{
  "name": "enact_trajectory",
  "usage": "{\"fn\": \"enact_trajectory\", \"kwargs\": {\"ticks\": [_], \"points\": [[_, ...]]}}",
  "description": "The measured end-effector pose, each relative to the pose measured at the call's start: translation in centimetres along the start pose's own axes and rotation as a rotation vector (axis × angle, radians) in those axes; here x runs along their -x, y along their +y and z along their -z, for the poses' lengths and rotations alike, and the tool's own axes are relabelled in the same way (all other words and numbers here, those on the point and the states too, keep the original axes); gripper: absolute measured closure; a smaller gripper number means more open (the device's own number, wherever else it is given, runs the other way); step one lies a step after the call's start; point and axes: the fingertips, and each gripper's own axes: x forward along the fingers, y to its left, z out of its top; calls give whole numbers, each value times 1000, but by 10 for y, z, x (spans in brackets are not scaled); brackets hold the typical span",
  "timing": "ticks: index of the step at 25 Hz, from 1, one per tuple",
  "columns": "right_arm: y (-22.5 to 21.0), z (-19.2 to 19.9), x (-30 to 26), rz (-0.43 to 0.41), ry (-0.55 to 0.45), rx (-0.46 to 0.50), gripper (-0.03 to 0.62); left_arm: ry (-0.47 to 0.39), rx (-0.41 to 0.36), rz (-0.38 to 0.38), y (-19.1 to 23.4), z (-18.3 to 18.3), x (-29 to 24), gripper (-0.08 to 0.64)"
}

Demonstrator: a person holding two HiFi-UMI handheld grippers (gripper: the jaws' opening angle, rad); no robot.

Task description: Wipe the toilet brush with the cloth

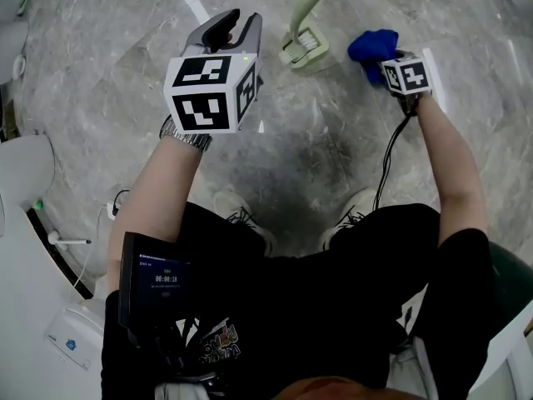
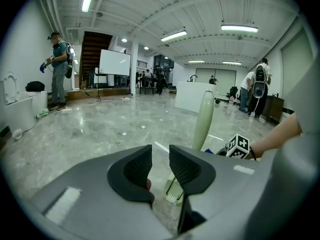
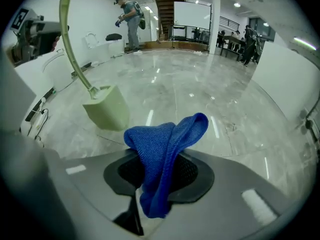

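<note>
A pale green toilet brush (image 1: 310, 11) stands upright in its holder (image 1: 303, 50) on the grey marble floor, ahead of me. My left gripper (image 1: 235, 25) hovers to its left and nearer to me, open, with nothing between its dark pads (image 2: 137, 168). Past those pads the brush handle (image 2: 203, 118) rises from the holder (image 2: 174, 189). My right gripper (image 1: 385, 61) is to the right of the brush, shut on a blue cloth (image 1: 371, 45). The cloth (image 3: 165, 149) bulges up out of the right gripper (image 3: 161, 171), with the holder (image 3: 106, 107) just beyond to the left.
White toilets (image 1: 25, 169) line the left side. A cable (image 1: 388, 161) hangs from the right gripper. A dark screen (image 1: 156, 282) sits at my chest. Other people (image 2: 59, 69) stand far off, with a whiteboard (image 2: 114, 62) and a white counter (image 2: 192, 96) behind the brush.
</note>
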Motion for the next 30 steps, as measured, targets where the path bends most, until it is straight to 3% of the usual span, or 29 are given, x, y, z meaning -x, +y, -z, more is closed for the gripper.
{"fn": "enact_trajectory", "kwargs": {"ticks": [5, 8, 12, 14, 18, 23, 26, 30], "points": [[13, 3, 9, -7, -90, 28, 374, -11, 20, -14, 2, -2, 1, 451], [16, 1, 30, 8, -172, -3, 333, 10, 96, -33, 4, 6, 4, 451], [21, -15, 89, 54, -298, -116, 389, 77, 241, -22, -10, 19, 22, 451], [33, -20, 125, 72, -325, -135, 588, 97, 244, 3, -28, 21, 39, 454], [67, -35, 197, 58, -380, -193, 591, 135, 165, 23, -69, 37, 78, 471], [126, -42, 287, 10, -406, -382, 591, 274, 201, -45, -106, 75, 148, 505], [156, -47, 334, -25, -370, -420, 591, 353, 260, -42, -122, 65, 197, 506], [191, -63, 400, -61, -350, -408, 591, 391, 233, -25, -131, 22, 264, 508]]}}
